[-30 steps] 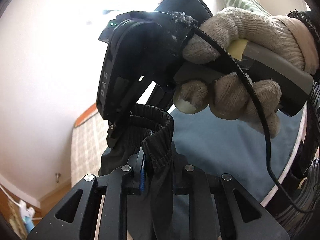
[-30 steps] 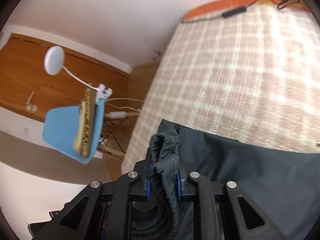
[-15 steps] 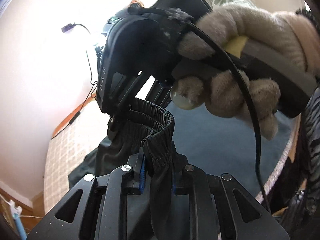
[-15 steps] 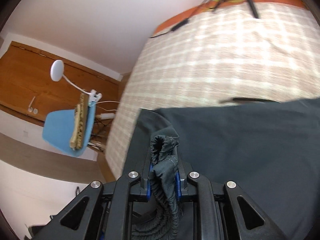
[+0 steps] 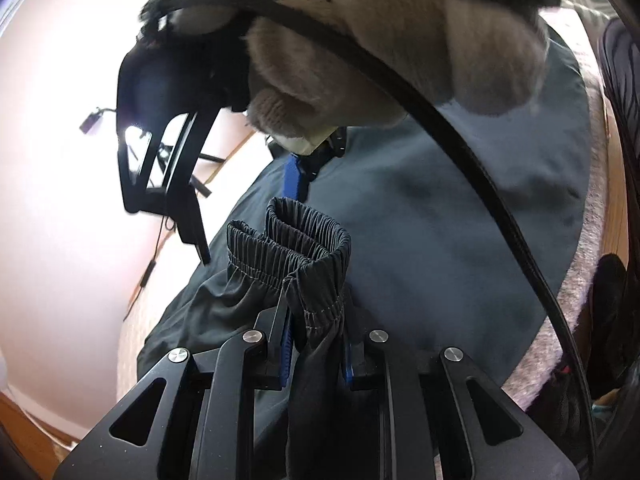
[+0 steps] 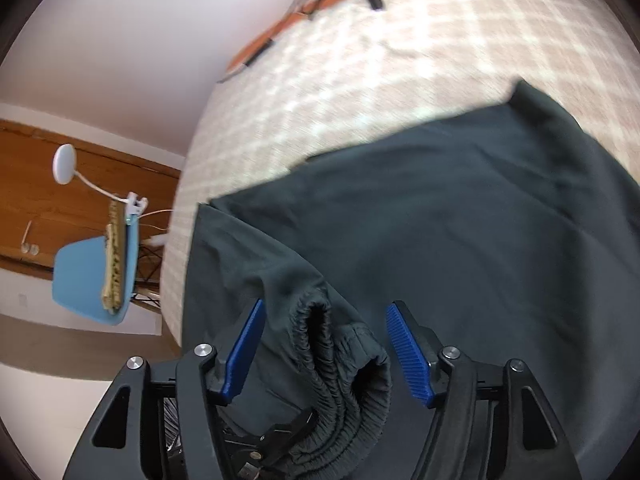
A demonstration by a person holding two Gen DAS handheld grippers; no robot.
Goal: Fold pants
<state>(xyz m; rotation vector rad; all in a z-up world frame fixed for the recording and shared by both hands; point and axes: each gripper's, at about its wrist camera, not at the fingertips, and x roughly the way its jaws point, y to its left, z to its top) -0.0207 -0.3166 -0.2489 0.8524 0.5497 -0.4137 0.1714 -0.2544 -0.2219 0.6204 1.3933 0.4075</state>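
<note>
Left wrist view, nearest: left gripper (image 5: 316, 354) with its fingers (image 5: 283, 354) clamped narrow on a fold of the dark pants (image 5: 420, 248). The elastic waistband (image 5: 294, 240) bunches up just beyond the fingertips, toward 12 o'clock. Blue pad edges show on both sides of the pinched cloth.

Beyond the waistband, the pants lie spread flat on the bed (image 5: 580, 280), filling the frame from centre out to 3 o'clock. At 12 o'clock, close to the lens and blurred, the right hand (image 5: 384, 40) in a beige knit glove holds the other gripper body; a black cable (image 5: 460, 148) runs from it down toward 4 o'clock.

Right wrist view, nearest: right gripper (image 6: 324, 348) with fingers (image 6: 408, 354) spread wide, blue ribbed pads well apart. The gathered waistband (image 6: 344, 364) sits between them, touching neither pad as far as can be seen.

Farther: pants (image 6: 440, 220) laid across the checked bed cover (image 6: 380, 60), from centre to 3 o'clock. At 9 o'clock, off the bed, a blue chair (image 6: 86, 276) with a white clip lamp (image 6: 66, 164) above it, against a wooden panel (image 6: 36, 184). White wall (image 6: 140, 40) at 11 o'clock.
</note>
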